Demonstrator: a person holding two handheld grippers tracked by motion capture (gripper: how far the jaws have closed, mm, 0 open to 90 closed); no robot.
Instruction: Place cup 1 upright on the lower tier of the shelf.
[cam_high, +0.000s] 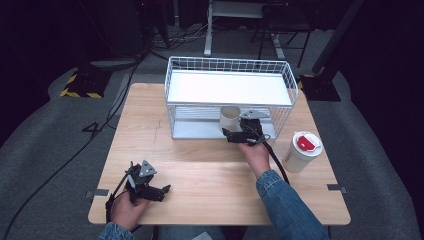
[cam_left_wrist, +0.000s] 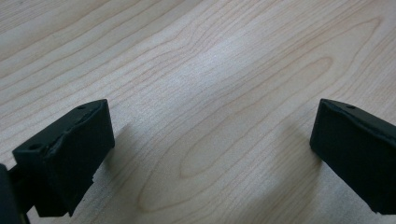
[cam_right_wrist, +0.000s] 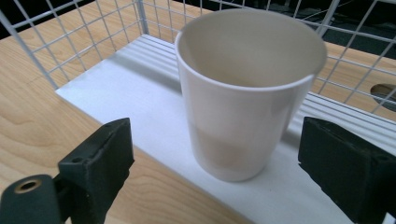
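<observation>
A plain white cup (cam_high: 230, 119) (cam_right_wrist: 243, 98) stands upright near the front edge of the lower shelf (cam_high: 195, 131) (cam_right_wrist: 130, 88) of a white wire rack (cam_high: 230, 65). My right gripper (cam_high: 227, 134) (cam_right_wrist: 219, 140) is just in front of it and open. Its black jaws stand either side of the cup with a gap on each side, so neither pad touches it. My left gripper (cam_high: 165, 190) (cam_left_wrist: 210, 135) rests low over the wooden table (cam_high: 200, 170) (cam_left_wrist: 210, 56) near the front left. It is open, with bare wood between its jaws.
A paper cup with a red-and-white lid (cam_high: 302, 151) stands on the table to the right of my right hand. The rack's wire sides (cam_right_wrist: 70, 42) and flat white top enclose the lower shelf. Cables and stands lie on the floor beyond the table.
</observation>
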